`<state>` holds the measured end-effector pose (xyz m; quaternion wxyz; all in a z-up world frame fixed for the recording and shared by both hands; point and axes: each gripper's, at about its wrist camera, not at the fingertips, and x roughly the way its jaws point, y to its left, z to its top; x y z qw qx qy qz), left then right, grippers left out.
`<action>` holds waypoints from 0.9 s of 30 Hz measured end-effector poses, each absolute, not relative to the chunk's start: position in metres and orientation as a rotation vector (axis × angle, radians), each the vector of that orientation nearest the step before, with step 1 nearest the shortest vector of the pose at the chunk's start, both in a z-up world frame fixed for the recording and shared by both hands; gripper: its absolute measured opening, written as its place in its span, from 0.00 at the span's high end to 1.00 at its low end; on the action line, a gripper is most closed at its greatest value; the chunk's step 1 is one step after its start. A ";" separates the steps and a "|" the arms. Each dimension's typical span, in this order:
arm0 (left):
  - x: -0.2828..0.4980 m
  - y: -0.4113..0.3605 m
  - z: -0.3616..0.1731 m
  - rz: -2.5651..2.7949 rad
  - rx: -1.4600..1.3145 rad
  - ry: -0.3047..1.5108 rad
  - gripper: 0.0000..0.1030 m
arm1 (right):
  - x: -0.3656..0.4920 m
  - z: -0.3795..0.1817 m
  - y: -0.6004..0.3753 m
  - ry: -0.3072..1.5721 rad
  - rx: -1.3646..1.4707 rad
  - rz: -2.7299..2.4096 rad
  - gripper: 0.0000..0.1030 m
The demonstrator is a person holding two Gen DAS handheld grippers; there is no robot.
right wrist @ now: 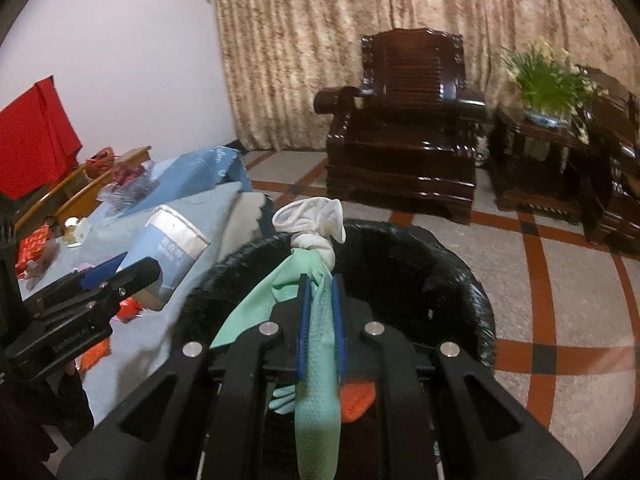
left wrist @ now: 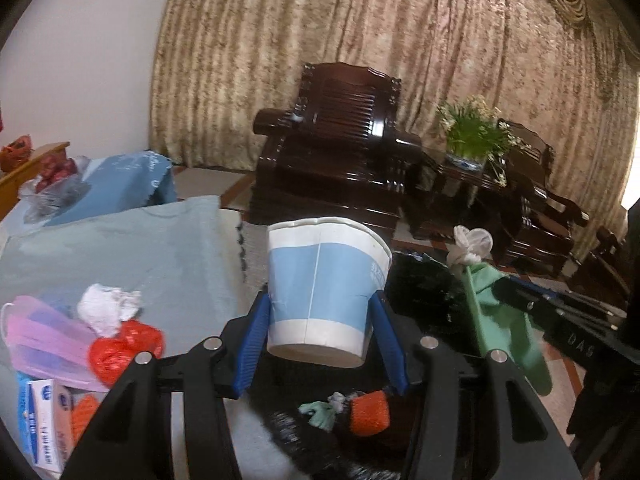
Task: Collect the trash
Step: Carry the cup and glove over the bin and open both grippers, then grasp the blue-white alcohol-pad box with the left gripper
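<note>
Trash in both grips: our left hand-held gripper (left wrist: 320, 336) pinches a paper cup (left wrist: 326, 288), our right hand-held gripper (right wrist: 320, 316) a green glove (right wrist: 318, 360), seemingly above the black bin (right wrist: 460, 280).

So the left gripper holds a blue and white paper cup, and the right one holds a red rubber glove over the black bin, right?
Nearly. The glove in the right gripper is green, not red, as the right wrist view shows. The left gripper does hold the paper cup, beside the black bin.

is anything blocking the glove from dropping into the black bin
Nothing visible does. The right gripper holds the green glove right above the black bin, whose open mouth lies below with only an orange scrap and a bit of green inside.
</note>
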<state>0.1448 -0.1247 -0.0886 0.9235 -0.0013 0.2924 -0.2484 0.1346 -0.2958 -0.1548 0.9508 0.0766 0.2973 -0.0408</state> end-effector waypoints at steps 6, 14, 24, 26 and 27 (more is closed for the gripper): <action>0.146 -0.143 -0.099 -0.551 0.017 0.627 0.46 | 0.134 -0.167 -0.304 0.631 0.162 -0.121 0.87; 0.150 -0.139 -0.096 -0.538 0.015 0.633 0.27 | 0.128 -0.167 -0.308 0.616 0.166 -0.163 0.35; 0.131 -0.074 -0.081 -0.416 0.028 0.567 0.10 | 0.130 -0.151 -0.266 0.564 0.153 -0.087 0.06; 0.126 -0.056 -0.079 -0.380 0.026 0.554 0.10 | 0.133 -0.149 -0.253 0.560 0.154 -0.055 0.06; 0.125 -0.048 -0.078 -0.362 0.023 0.551 0.10 | 0.135 -0.147 -0.248 0.560 0.155 -0.042 0.06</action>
